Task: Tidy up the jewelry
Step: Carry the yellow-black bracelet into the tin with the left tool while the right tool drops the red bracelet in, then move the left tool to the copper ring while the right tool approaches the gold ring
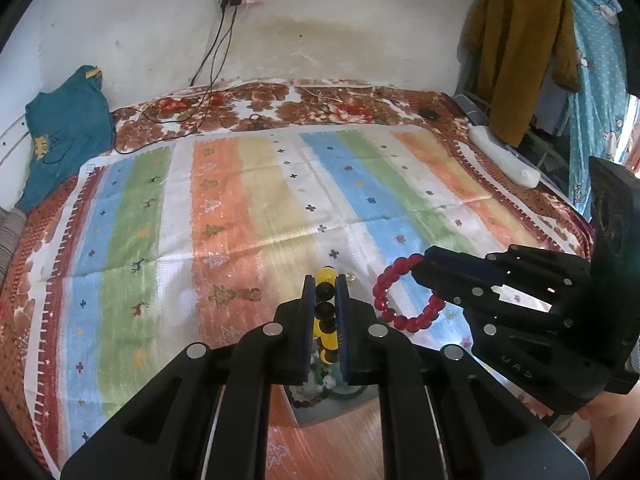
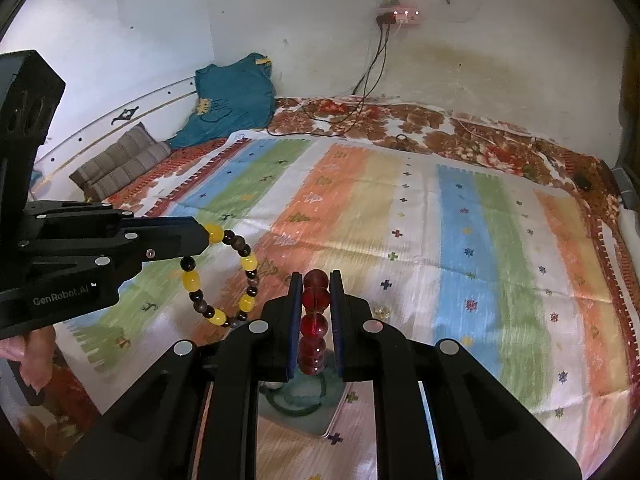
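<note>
Both grippers are loaded, held above the bed with its striped multicolour cloth.

Left gripper: jaws clenched on a bracelet of yellow and dark brown round beads. In the right wrist view the loop hangs free below the jaw tips, off the cloth. In the left wrist view only a few beads show between the jaws.

Right gripper: jaws clenched on a bracelet of translucent red round beads. In the left wrist view the red loop dangles from the jaw tips, also in the air.

The two bracelets sit near each other but apart, not touching.

Below the jaws in both views: a shallow pale tray or box on the bed, holding a dark green ring-like piece and some other beaded items; details are mostly hidden by the grippers.

Step in hand, as a judgement: carrying both bracelets, either just lifted out of the tray or about to go into it; cannot tell which way.

Next move likely calls for lowering each loop over its spot, letting it settle flat, then releasing the jaws. Keep the two loops separate so they do not tangle. Round beads are slick and could slip or swing.
</note>
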Available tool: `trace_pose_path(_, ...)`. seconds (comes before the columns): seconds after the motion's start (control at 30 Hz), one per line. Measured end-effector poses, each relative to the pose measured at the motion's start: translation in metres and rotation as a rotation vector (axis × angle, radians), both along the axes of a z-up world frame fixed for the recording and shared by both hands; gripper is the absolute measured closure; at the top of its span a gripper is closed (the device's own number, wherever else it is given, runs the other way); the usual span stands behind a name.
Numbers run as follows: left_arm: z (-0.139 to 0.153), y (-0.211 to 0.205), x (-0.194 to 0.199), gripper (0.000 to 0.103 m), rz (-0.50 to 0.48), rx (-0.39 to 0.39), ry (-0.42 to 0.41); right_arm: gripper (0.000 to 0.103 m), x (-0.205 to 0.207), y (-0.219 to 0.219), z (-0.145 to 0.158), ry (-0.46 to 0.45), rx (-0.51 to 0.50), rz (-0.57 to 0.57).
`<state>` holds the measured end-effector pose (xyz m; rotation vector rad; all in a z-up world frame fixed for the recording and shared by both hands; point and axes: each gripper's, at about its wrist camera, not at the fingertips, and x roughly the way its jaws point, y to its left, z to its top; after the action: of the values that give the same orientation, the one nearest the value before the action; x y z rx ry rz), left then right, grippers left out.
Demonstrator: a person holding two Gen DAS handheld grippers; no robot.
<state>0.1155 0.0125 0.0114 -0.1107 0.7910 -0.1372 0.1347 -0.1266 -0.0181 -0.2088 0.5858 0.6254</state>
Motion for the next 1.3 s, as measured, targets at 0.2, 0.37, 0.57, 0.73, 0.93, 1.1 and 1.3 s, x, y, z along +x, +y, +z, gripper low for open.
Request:
trace_pose_path(0.2, 0.003, -0.001, -0.014, 0.094, -0.016, -0.02, -0.019, 0.089, -0.007, -0.005, -0.003, 0.023, 0.013, 0.015)
trace_pose_path(0.37, 0.002, -0.002, -0.022, 0.094, -0.02, -0.023, -0.021, 0.089, -0.013, -0.005, -0.006, 0.036, 0.007, 0.033)
trace_pose_path(0.57, 0.0, -0.002, -0.023, 0.094, -0.027, -0.029, -0.016, 0.089, -0.015, -0.006, -0.009, 0.053, 0.012, 0.045)
trace_pose_path(0.73, -0.005, 0.002, -0.021, 0.084, 0.017, -0.048, 0.007, 0.075, -0.007, -0.012, -0.009, 0.075, 0.02, 0.023)
trace_pose_path(0.93, -0.007, 0.013, -0.014, 0.083, 0.067, -0.057, 0.03, 0.063, 0.008, -0.019, -0.014, 0.112, 0.005, -0.027)
trace_pose_path(1.1, -0.016, 0.023, 0.001, 0.075, 0.1, -0.049, 0.07, 0.055, 0.02, -0.02, -0.02, 0.144, -0.012, -0.053)
trace_pose_path(1.3, -0.028, 0.029, 0.022, 0.068, 0.123, -0.041, 0.117, 0.053, 0.035, -0.015, -0.029, 0.186, -0.043, -0.068)
